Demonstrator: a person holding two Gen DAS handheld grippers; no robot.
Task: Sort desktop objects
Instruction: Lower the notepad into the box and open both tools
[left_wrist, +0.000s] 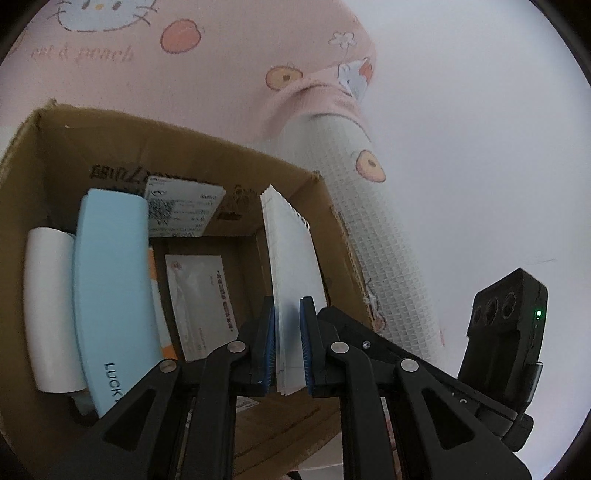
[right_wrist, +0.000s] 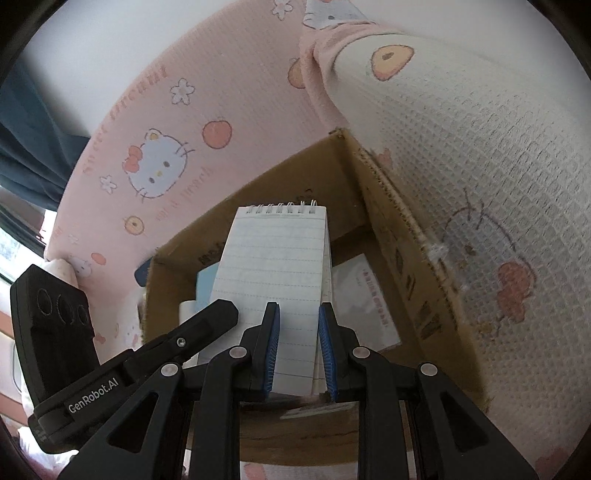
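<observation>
My left tongs (left_wrist: 287, 347) are nearly closed, and their blue pads press on both faces of a spiral notepad (left_wrist: 291, 258), which I see edge-on, standing between them with its wire binding at the far end; my right tongs (right_wrist: 297, 347) stand a narrow gap apart, and the same notepad's (right_wrist: 273, 266) lined front page fills that gap and runs wider than it, behind the left-hand finger; whether these pads press on it I cannot tell. The two rigs sit close together; the right one's black camera body (left_wrist: 509, 325) shows at the edge of the left view, and the left one's (right_wrist: 51, 317) at the edge of the right view. The notepad is over the open top of a cardboard box (left_wrist: 184, 155), near the box's right wall; whether it touches the bottom I cannot tell. Inside the box, to the left, a light-blue case (left_wrist: 110, 280) leans beside a white roll (left_wrist: 48, 306); a clear printed packet (left_wrist: 199, 295) lies on the bottom, and a shipping label (left_wrist: 181, 210) is on the far wall. Beyond the box lies a pink blanket (left_wrist: 184, 92) printed with cats and peaches; its white waffle side (left_wrist: 380, 240) runs along the box's right.
</observation>
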